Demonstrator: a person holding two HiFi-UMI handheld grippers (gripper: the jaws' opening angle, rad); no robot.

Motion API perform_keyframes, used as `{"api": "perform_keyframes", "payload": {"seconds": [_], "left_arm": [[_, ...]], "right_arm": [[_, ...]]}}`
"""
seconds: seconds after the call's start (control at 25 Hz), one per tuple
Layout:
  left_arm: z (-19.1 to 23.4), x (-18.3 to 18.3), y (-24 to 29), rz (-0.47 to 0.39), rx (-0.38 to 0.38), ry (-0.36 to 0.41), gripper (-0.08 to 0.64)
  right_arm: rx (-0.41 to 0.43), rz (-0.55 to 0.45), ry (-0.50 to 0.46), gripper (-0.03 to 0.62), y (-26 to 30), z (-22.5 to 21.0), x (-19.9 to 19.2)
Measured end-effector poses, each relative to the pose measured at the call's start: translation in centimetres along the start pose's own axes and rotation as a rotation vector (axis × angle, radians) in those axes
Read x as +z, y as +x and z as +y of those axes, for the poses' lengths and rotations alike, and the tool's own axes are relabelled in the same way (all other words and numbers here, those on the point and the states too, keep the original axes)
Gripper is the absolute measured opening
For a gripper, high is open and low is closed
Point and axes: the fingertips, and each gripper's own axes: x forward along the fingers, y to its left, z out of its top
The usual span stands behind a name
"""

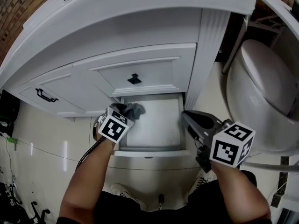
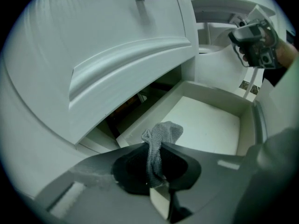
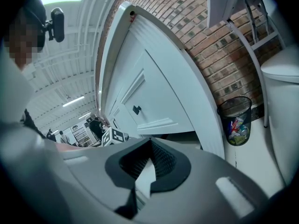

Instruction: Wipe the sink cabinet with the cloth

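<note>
The white sink cabinet (image 1: 140, 27) has its bottom drawer (image 1: 156, 127) pulled out, its inside bare and white. My left gripper (image 1: 120, 113) is at the drawer's far left corner, shut on a grey mesh cloth (image 1: 135, 109). In the left gripper view the cloth (image 2: 164, 132) sticks up from between the jaws of the left gripper (image 2: 156, 147), over the drawer's left wall (image 2: 140, 125). My right gripper (image 1: 188, 117) hovers just right of the drawer, shut with nothing in it. It (image 3: 150, 147) faces the cabinet side (image 3: 154, 87).
A white toilet (image 1: 266, 92) stands close on the right. Beside the brick wall, next to the cabinet, is a mesh waste bin (image 3: 236, 120). Above the open drawer is a drawer front with a black knob (image 1: 134, 79); a black handle (image 1: 46, 95) marks the left door.
</note>
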Motion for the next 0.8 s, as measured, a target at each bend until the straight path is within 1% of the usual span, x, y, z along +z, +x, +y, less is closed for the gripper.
{"api": "perform_keyframes", "payload": {"seconds": [0.08, 0.16, 0.28, 0.4, 0.48, 0.64, 0.72, 0.8], "left_arm": [[-1.2, 1.3, -0.5, -0.035, -0.038, -0.001, 0.038], [-3.2, 3.1, -0.9, -0.071, -0.092, 0.023, 0.038], [-6.8, 5.5, -0.9, -0.095, -0.191, 0.096, 0.038], [-9.9, 7.4, -0.4, -0.121, -0.271, 0.198, 0.038], [-11.4, 7.9, 0.0, -0.113, -0.315, 0.245, 0.038], [-14.2, 8.4, 0.9, -0.084, -0.406, 0.293, 0.038], [-15.1, 8.6, 1.4, -0.069, -0.43, 0.347, 0.038], [-15.6, 8.5, 1.8, -0.053, -0.437, 0.392, 0.038]], "right_arm": [[-0.001, 0.0, 0.003, 0.003, -0.1, -0.1, -0.1], [-0.001, -0.004, 0.006, 0.003, -0.2, -0.2, 0.1], [0.002, -0.007, 0.009, 0.003, -0.3, -0.2, 0.2], [0.004, -0.006, 0.008, 0.003, -0.5, -0.1, 0.0], [0.002, -0.012, 0.011, 0.003, -0.8, -0.3, 0.1], [-0.004, -0.027, 0.018, 0.003, -1.5, -0.7, 0.5], [-0.004, -0.03, 0.021, 0.003, -1.6, -0.8, 0.6], [-0.003, -0.03, 0.023, 0.003, -1.7, -0.9, 0.6]]}}
